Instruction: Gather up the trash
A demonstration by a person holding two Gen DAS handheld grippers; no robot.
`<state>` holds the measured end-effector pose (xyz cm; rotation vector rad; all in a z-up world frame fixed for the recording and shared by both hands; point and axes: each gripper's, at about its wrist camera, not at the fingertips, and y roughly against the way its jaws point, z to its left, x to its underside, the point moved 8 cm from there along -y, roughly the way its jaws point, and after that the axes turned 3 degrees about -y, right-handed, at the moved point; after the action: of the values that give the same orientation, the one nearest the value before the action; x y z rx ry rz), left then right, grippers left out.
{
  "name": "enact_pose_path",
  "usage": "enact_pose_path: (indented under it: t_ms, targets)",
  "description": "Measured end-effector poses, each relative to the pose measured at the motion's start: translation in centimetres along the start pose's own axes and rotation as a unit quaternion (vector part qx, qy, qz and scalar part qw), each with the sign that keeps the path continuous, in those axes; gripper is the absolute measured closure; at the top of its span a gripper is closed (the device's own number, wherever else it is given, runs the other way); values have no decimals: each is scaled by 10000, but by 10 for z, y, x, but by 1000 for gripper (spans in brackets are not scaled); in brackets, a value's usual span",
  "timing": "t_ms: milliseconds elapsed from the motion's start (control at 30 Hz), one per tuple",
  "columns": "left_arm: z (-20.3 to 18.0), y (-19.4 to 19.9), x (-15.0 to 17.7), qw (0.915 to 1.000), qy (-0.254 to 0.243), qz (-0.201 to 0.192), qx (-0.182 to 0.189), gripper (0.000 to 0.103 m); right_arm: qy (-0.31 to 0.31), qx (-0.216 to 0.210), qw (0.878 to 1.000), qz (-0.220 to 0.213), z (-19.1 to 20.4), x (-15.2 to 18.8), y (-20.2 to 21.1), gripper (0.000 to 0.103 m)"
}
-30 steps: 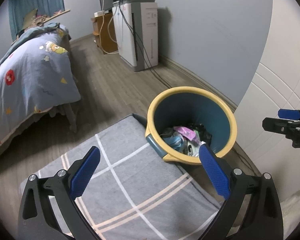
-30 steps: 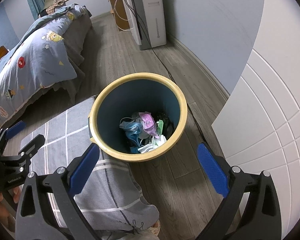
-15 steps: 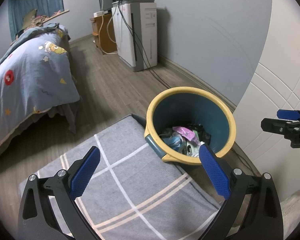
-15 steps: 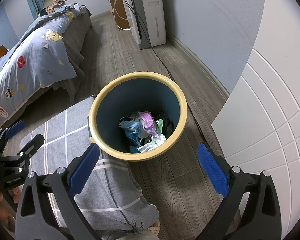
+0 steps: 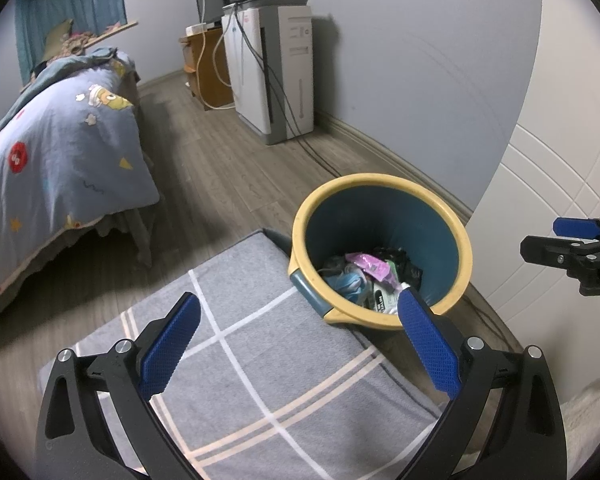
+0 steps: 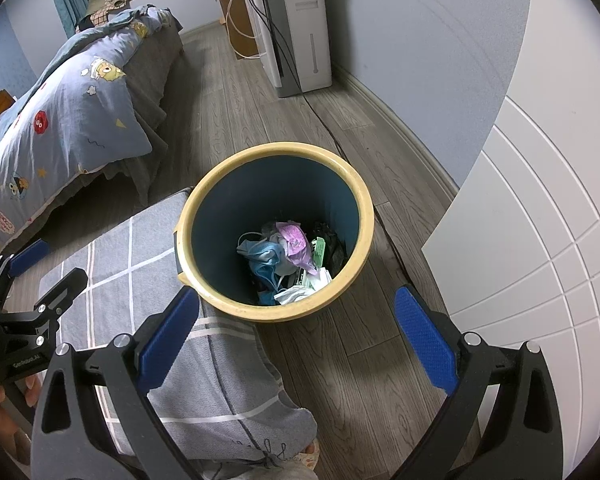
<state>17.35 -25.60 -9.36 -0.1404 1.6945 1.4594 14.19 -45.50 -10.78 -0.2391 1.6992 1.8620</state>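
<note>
while my left gripper (image 5: 298, 338) and my right gripper (image 6: 296, 336) both hang spread wide with nothing in them, i see the trash (image 6: 286, 254) lying in a heap at the bottom of the blue bin (image 6: 274, 160) with the yellow rim, which stands on the wood floor (image 6: 240, 92) touching the grey rug (image 5: 252, 360).

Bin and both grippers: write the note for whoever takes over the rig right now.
Left gripper: open, empty, over the grey rug.
Right gripper: open, empty, just in front of the bin.
The bin stands on the wood floor at the rug's edge and holds the trash: wrappers, a blue mask.
Done: that trash is binned.
Left: no loose trash is in view; look around before ending.
</note>
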Motion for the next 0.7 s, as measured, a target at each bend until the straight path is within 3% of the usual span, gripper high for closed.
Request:
enact_pose_path:
  t_ms: [700]
  targets:
    - [0, 0, 0, 10000, -25, -9, 4, 5, 2, 2, 10000, 15, -2, 0, 0, 6]
